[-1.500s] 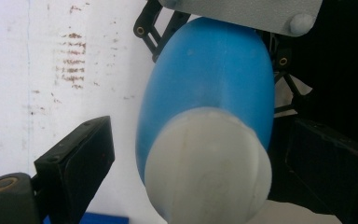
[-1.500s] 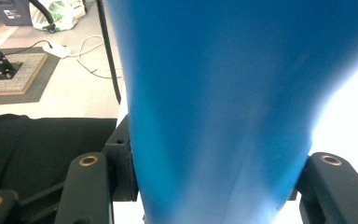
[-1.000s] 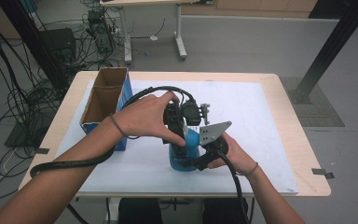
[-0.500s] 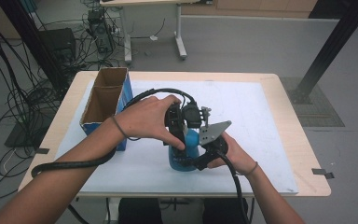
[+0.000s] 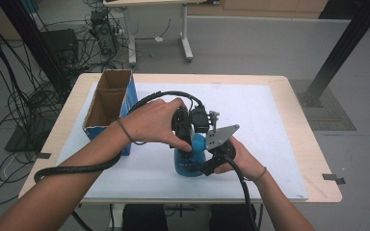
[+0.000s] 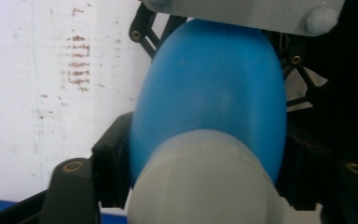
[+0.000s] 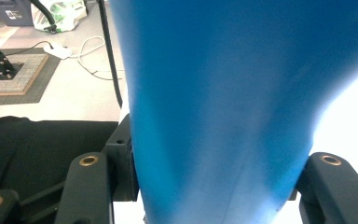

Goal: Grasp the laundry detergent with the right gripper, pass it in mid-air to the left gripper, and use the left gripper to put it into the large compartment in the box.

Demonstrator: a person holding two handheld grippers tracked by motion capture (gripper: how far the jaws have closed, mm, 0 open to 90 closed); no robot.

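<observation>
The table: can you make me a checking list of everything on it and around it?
Surface: table with a white mat, stained in places.
Job's things: blue bottle upright near the front edge; whitish cap on top.
Clutter: open cardboard box at the left, nothing seen inside.
Grippers: left hand-held gripper at the cap; right hand-held gripper on the bottle's body; both shut.
Cables: black cable trails off the front edge.
Surroundings: grey floor, tangled wires, another table behind.
</observation>
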